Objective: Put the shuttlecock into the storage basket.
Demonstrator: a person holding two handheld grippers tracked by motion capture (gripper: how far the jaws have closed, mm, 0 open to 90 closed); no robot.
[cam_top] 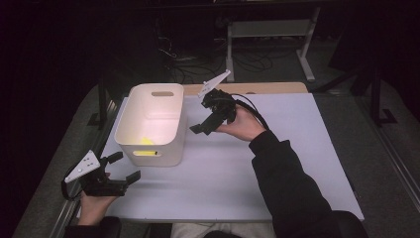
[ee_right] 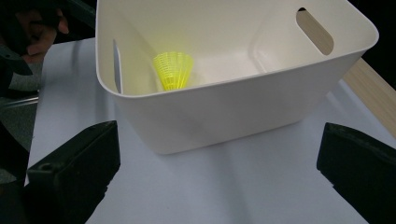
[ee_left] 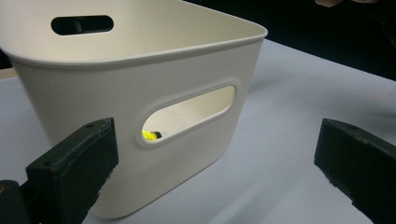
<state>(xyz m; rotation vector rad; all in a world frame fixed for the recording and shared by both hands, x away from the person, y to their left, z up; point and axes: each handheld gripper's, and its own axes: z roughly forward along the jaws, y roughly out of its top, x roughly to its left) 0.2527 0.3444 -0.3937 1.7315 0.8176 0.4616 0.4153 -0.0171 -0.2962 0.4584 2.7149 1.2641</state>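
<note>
A cream plastic bin (cam_top: 166,101) with handle slots stands on the white table top. Inside it lies a yellow shuttlecock (ee_right: 173,70), which peeks through the near slot as a yellow patch (ee_left: 150,135) and shows over the rim (cam_top: 145,141). My right gripper (cam_top: 205,123) hangs just right of the bin, a little above the table, open and empty, pointing at the bin's side (ee_right: 224,112). My left gripper (cam_top: 124,167) rests near the front left corner, open and empty, aimed at the bin's near wall (ee_left: 140,88).
The white table top (cam_top: 277,148) stretches free to the right of the bin and in front of it. A wooden strip (cam_top: 267,88) runs along the far edge. Beyond stand a metal frame (cam_top: 270,29) and cables on the dark floor.
</note>
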